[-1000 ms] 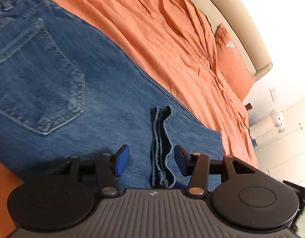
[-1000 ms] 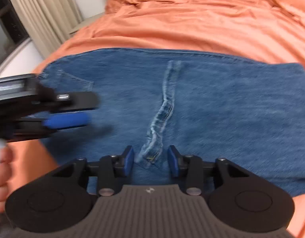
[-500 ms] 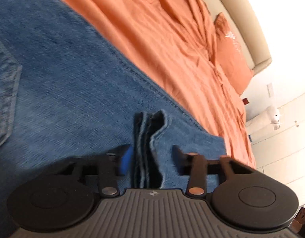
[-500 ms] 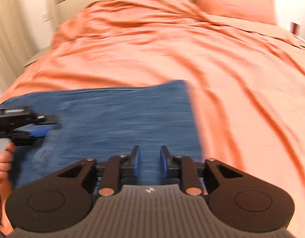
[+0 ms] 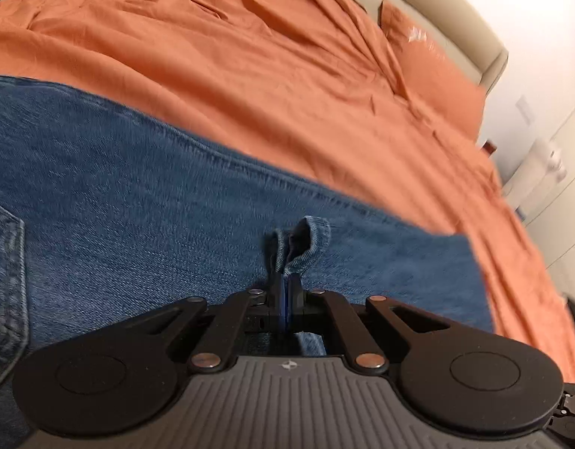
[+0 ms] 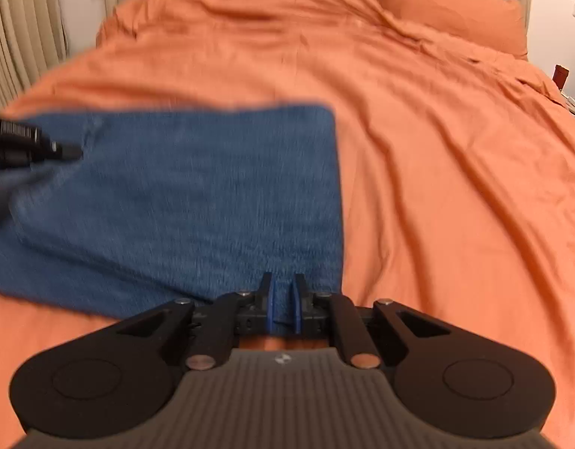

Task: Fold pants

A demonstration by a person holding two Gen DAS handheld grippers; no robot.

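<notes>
Blue jeans (image 5: 145,202) lie flat on the orange bedspread (image 5: 250,75), with a back pocket (image 5: 6,262) at the left edge of the left wrist view. My left gripper (image 5: 285,293) is closing tight on a bunched leg hem (image 5: 306,241) that sticks up past the fingertips. In the right wrist view the jeans (image 6: 197,194) form a folded rectangle. My right gripper (image 6: 283,299) is closing on their near edge close to the right corner, with denim between its blue pads. The left gripper (image 6: 29,146) shows blurred at the far left.
The orange bedspread (image 6: 437,187) spreads wide to the right of and beyond the jeans. An orange pillow (image 6: 448,7) leans on the beige headboard (image 5: 456,11). Curtains (image 6: 21,37) hang at the left, and white cupboards (image 5: 557,194) stand past the bed's right side.
Both grippers went from open to shut on denim. The left one closed on the leg hem and lifted it. The right one swept right to the fold's near corner.
</notes>
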